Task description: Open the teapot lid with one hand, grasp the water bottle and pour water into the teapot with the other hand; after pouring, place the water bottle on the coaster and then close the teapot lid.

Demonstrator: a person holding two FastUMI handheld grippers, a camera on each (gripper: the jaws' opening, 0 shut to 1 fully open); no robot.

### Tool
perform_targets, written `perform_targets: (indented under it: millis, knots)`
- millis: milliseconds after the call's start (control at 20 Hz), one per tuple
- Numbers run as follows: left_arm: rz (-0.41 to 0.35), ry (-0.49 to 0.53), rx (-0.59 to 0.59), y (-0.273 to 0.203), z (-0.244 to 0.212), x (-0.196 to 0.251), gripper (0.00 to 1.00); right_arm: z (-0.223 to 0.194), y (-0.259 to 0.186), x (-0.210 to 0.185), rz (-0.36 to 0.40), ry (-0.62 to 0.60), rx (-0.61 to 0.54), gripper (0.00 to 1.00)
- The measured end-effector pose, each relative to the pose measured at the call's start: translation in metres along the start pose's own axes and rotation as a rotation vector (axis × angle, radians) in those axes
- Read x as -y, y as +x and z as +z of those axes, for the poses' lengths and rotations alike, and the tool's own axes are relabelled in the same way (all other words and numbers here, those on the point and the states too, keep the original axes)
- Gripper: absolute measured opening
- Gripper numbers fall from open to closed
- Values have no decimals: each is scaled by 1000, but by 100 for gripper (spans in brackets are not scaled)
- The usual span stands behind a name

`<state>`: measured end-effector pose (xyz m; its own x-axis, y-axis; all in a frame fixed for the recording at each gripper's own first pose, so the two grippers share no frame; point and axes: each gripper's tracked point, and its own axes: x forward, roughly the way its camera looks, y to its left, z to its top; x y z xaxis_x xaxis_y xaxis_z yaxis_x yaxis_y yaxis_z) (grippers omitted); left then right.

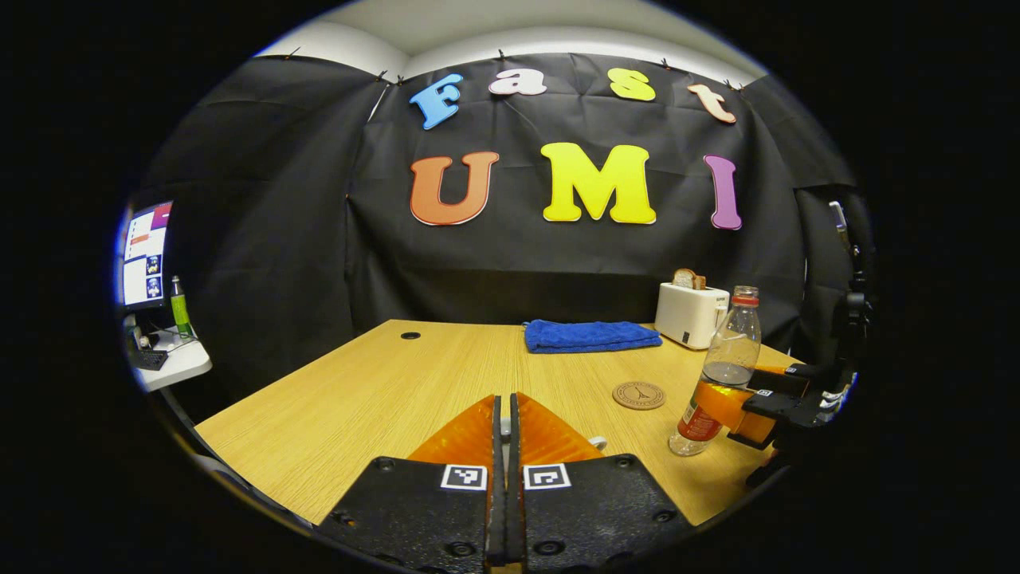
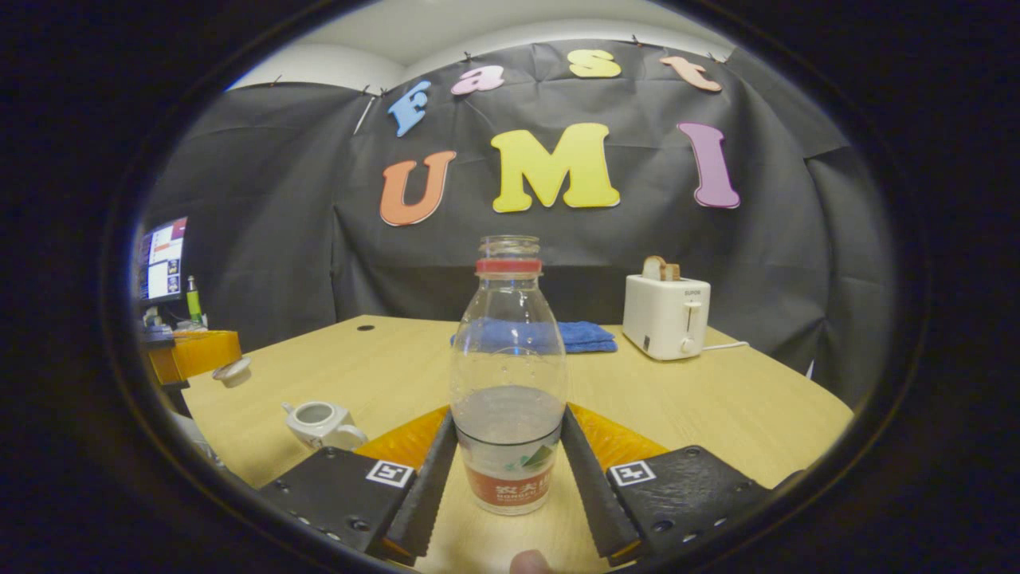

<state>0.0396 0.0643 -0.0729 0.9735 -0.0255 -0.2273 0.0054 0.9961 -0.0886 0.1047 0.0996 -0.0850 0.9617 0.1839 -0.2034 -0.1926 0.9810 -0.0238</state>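
Both gripper views face the back wall, sharing the toaster (image 1: 690, 314) and the table (image 1: 382, 383).

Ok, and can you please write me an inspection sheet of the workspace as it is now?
Surface: wooden table, dry, no spill seen.
Job's things: teapot stands open; its lid is held off to the side; bottle has no cap and is partly filled; coaster has nothing on it.
Clutter: folded blue towel and white toaster with bread in it, both at the far edge.
Grippers: left gripper is closed on the lid; right gripper grips the bottle low on its sides.
Cables: white cord runs from the toaster.
Surroundings: black cloth wall; monitor over a side desk.
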Motion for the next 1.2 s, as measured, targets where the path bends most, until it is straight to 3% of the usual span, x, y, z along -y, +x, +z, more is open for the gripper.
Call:
perform_targets:
  millis: [200, 600, 750, 1200]
  knots:
    - [18, 5, -2, 0, 0, -11, 3, 18, 3, 5, -24, -192, 16, 70]
    - [72, 32, 14, -3, 7, -41, 3, 20, 28, 3, -54, -735, -36, 71]
    - [84, 20, 11, -2, 6, -52, 3, 23, 32, -5, -68, -934, -3, 71]
    - [108, 27, -7, -3, 1, -74, 3, 13, 40, -32, -52, -1289, 75, 71]
